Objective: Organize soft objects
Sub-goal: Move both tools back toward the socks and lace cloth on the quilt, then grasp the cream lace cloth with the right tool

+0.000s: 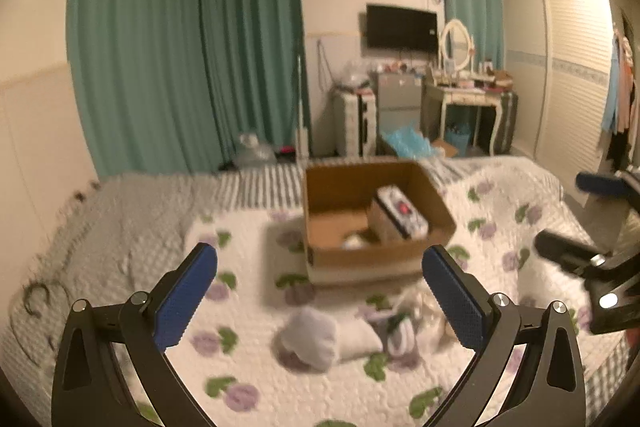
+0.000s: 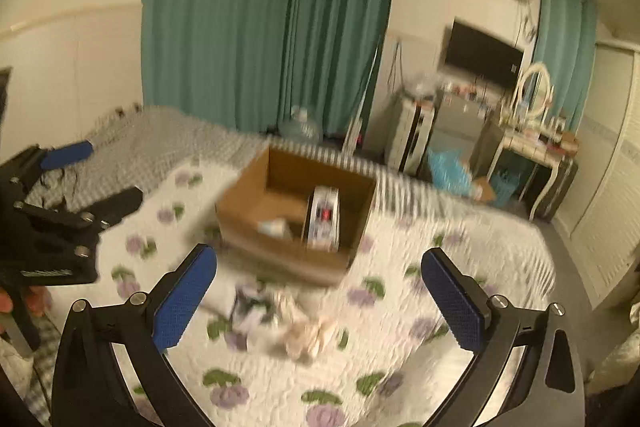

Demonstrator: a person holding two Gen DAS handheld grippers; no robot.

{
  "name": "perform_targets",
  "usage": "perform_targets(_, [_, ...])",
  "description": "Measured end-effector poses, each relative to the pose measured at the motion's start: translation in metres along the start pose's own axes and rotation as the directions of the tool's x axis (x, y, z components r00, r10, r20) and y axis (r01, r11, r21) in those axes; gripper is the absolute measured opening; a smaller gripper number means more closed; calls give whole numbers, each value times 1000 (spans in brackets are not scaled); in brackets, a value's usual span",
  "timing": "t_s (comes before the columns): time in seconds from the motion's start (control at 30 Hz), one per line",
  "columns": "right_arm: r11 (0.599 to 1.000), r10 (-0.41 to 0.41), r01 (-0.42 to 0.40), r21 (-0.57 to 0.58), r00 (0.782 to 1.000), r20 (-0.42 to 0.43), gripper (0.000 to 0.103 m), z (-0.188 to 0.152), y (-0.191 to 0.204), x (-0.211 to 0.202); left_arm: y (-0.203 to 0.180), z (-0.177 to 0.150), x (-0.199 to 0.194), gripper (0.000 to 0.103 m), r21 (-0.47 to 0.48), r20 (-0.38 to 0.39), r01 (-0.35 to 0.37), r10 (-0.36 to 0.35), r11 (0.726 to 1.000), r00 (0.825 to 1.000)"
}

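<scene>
An open cardboard box (image 1: 320, 259) (image 2: 240, 203) stands on the bed, with a white patterned item (image 1: 400, 215) (image 2: 324, 219) leaning inside and a small white thing (image 1: 354, 241) beside it. In front of the box lie loose soft pieces: a pale grey-white bundle (image 1: 312, 339), a patterned piece (image 1: 400, 331) (image 2: 252, 307) and a cream piece (image 2: 308, 339). My left gripper (image 1: 320, 291) (image 2: 96, 175) hovers over them, open and with nothing in it. My right gripper (image 2: 320, 291) (image 1: 576, 215) is also open with nothing between its fingers, above the cream piece.
The bed has a white quilt with purple flowers (image 1: 248, 307), a grey blanket (image 1: 132, 227) on the left and a striped cover behind the box. Beyond the bed are teal curtains (image 1: 180, 47), a suitcase, a blue bag, a dressing table (image 1: 468, 95) and a wardrobe.
</scene>
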State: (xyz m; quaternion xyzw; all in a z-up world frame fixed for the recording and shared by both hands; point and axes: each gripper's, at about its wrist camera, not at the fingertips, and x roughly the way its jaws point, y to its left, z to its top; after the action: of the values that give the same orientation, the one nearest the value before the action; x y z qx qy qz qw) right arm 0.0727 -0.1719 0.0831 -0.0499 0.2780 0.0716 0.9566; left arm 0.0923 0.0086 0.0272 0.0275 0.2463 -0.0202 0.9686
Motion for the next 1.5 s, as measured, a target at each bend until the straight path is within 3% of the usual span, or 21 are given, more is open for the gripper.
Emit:
perform_targets(0.13, [999,27,-24,29,993,-114,103,-39,-2,49,-5,-35,26,103,-35,-81,12,-15,999,997])
perform_targets(0.3, [996,45,-24,84,967,-251,102,-89,-11,118,-18,-67,60,103,-48,-181,10,-18,999,983])
perform_targets(0.6, [965,169,-75,251,910,-379,88,-152,-36,189,-25,-89,100,103,-73,-283,16,-36,997,959])
perform_targets(0.67, [956,203,-101,275,904,-377,77,-154,-39,195,-27,-92,104,103,-79,-300,19,-42,997,953])
perform_targets(0.73, [956,218,-118,268,899,-381,55,-155,-36,200,-33,-96,107,103,-61,-315,20,-38,998,948])
perform_targets(0.83, [956,239,-145,257,890,-389,32,-157,-31,202,-41,-98,108,103,-43,-331,25,-38,999,943])
perform_targets(1.0, [958,204,-115,264,918,-341,25,-150,-35,186,-52,-100,109,103,-62,-362,44,-63,997,930])
perform_targets(1.17, [958,146,-63,281,947,-287,25,-145,-48,159,-73,-99,103,103,-57,-350,74,-89,996,932])
perform_targets(1.3, [946,136,-49,322,958,-253,25,-145,-63,144,-90,-108,104,82,-58,-396,133,-145,989,907])
perform_targets(1.43, [934,158,-61,351,955,-252,25,-147,-69,144,-98,-116,110,57,-48,-435,156,-161,987,886])
perform_targets(1.5, [935,165,-69,347,953,-253,25,-147,-68,145,-102,-117,112,56,-49,-438,167,-171,985,883])
